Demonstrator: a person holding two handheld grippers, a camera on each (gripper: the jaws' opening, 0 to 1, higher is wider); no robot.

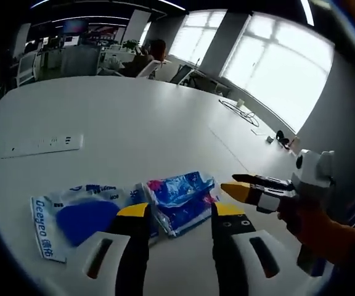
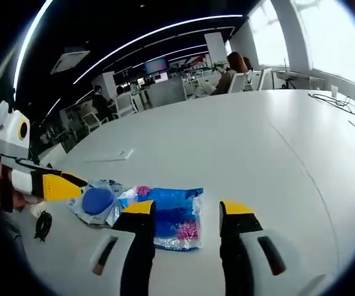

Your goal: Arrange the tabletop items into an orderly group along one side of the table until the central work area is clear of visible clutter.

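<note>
**Desk:** What does each claw hold?

**Operator:** Nothing. I see my left gripper (image 1: 180, 209) and right gripper (image 2: 190, 208) both spread wide. Between the left jaws lies the blue-pink packet (image 1: 180, 200), light, crinkly, probably slippery; I'd pinch an edge. Just left, touching it: the white-blue pouch (image 1: 79, 219).

Your left gripper (image 1: 182, 216) hovered with jaws apart over a blue patterned packet (image 1: 180, 197); a Deeyeo wipes pack (image 1: 79, 219) lay left, your right gripper (image 1: 242, 187) right.
</note>
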